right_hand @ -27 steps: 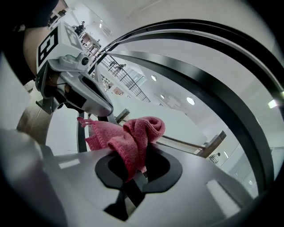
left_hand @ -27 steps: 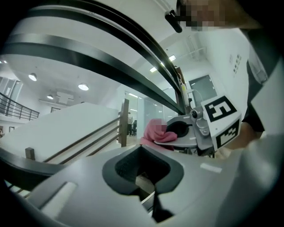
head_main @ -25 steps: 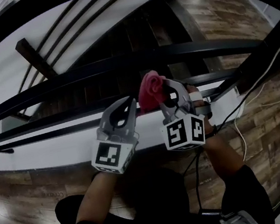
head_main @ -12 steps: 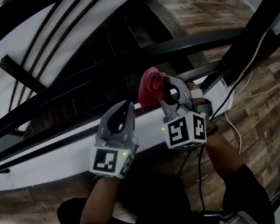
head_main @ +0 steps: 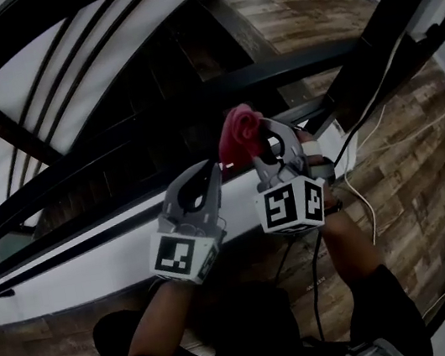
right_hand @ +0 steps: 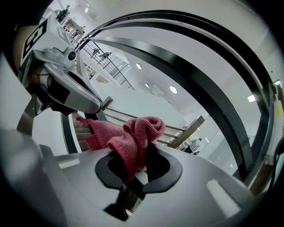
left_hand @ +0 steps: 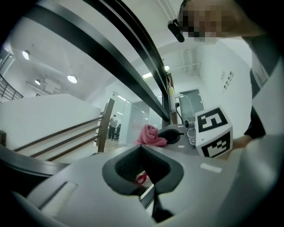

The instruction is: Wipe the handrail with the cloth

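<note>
Right tool [head_main: 270, 141] clamped on bunched pink cloth [head_main: 238, 133], held up near black handrail [head_main: 130, 138], contact with rail unclear; left tool [head_main: 203, 178] just beside it, jaws together on nothing, wooden floor [head_main: 422, 150] below.

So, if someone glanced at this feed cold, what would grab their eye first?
The pink cloth stands out first. It is bunched in the shut jaws of the right gripper, mid-frame in the head view and just below the black handrail. After that, the eye goes to the left gripper beside it, jaws together on nothing, and to the dark staircase dropping away beyond the rail.
</note>
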### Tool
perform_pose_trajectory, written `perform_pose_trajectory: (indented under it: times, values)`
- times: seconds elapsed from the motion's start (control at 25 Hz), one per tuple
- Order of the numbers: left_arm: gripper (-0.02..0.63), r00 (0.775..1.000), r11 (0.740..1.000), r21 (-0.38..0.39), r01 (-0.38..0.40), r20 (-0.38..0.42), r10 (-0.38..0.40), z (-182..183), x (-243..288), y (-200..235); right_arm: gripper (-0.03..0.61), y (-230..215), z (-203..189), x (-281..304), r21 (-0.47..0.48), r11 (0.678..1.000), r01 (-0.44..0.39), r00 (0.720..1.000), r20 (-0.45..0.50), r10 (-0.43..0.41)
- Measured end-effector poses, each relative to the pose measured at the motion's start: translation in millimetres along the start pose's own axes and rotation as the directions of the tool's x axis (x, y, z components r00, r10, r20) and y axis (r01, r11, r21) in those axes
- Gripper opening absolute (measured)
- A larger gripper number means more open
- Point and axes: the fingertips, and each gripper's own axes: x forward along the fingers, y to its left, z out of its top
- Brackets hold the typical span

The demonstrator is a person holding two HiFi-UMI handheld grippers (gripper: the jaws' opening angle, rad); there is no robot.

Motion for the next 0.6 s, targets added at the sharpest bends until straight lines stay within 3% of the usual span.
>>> perform_pose_trajectory:
  times: [0.6]
  values:
    - [-0.002,0.994,0.994,-0.012,0.112,0.002,-0.112,-17.2,33.5,-31.5,0.046,-43.1,-51.0,-3.8,0.009,0.993,0.119,0.989,-0.089,-0.118]
